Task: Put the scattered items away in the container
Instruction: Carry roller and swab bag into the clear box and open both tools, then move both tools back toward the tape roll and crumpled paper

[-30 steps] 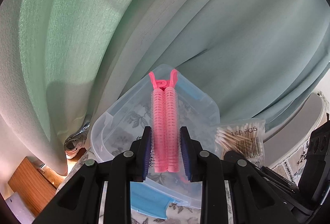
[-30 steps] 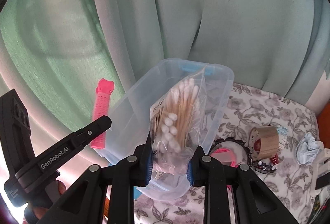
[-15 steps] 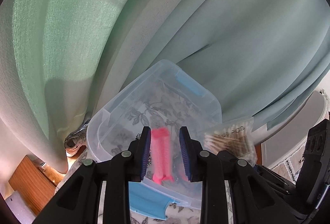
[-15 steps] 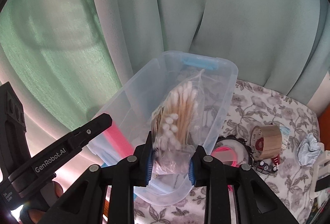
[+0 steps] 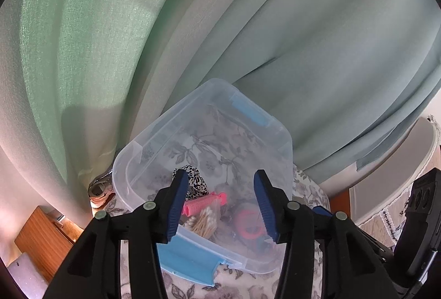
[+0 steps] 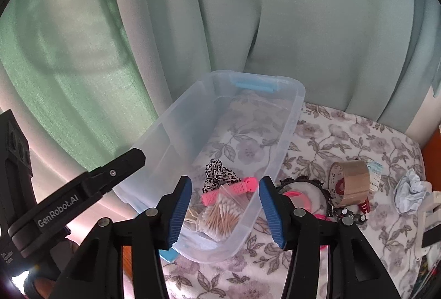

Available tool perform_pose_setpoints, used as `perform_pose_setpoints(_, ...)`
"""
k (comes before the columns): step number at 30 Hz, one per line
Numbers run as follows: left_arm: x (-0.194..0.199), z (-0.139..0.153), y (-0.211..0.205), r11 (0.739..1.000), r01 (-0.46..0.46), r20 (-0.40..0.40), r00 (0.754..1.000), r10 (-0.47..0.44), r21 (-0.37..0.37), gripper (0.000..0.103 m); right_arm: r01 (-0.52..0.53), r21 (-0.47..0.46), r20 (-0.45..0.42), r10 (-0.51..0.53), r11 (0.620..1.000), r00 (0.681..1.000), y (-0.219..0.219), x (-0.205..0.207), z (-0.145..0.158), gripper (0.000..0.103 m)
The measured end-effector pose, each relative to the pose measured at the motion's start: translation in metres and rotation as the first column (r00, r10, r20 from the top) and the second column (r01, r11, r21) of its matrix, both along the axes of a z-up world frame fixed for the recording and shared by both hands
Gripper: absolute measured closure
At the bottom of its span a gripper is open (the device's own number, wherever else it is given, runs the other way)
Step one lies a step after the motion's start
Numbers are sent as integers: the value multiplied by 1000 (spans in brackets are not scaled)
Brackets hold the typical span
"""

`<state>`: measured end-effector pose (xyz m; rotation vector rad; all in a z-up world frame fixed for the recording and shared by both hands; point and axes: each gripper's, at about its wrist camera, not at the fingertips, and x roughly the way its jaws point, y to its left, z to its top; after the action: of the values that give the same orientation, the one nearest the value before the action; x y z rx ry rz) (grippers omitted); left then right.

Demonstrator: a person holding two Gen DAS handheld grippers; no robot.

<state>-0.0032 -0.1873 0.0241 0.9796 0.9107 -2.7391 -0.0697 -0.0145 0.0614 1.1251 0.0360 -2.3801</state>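
Note:
A clear plastic container (image 6: pixel 289 117) with blue latches stands on the flowered cloth. Inside lie a pink hair roller clip (image 6: pixel 231 190), a bag of cotton swabs (image 6: pixel 220 216) and a black-and-white spotted scrunchie (image 6: pixel 219 173). My right gripper (image 6: pixel 223 212) hovers over the container's near end, its jaws opening with nothing pressed between them. My left gripper (image 5: pixel 219 206) hangs above the same box (image 5: pixel 137 161), jaws opening too, and the roller (image 5: pixel 204 202) and swabs (image 5: pixel 205 222) lie below it. In the right wrist view the left gripper (image 6: pixel 121 169) shows at the left.
Right of the container lie a brown tape roll (image 6: pixel 351 180), a black-rimmed round thing with pink rings (image 6: pixel 300 193), a red clip (image 6: pixel 363 206) and crumpled blue paper (image 6: pixel 410 190). Green curtains (image 6: pixel 248 10) hang close behind. A wooden cabinet (image 5: pixel 44 241) stands lower left.
Both grippers opened. The pink roller clip dropped from the left gripper and the swab bag from the right one; both now lie in the container.

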Motion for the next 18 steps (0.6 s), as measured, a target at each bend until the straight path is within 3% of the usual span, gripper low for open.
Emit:
perform_pose_setpoints(9, 5, 10, 20, 999, 19, 13, 1000, -19, -28, 37, 65, -49, 1, -65, 997, 998, 33, 9, 1, 44)
perform_pose_setpoints(15, 3, 10, 43, 998, 56, 53, 997, -57, 4, 36, 144, -90, -4, -145, 986, 989, 72, 18, -1, 39)
perform_pose_setpoints(18, 4, 16, 63, 996, 91, 43, 995, -90, -20, 36, 192, -121, -5, -194, 974, 981, 96, 21, -1, 36)
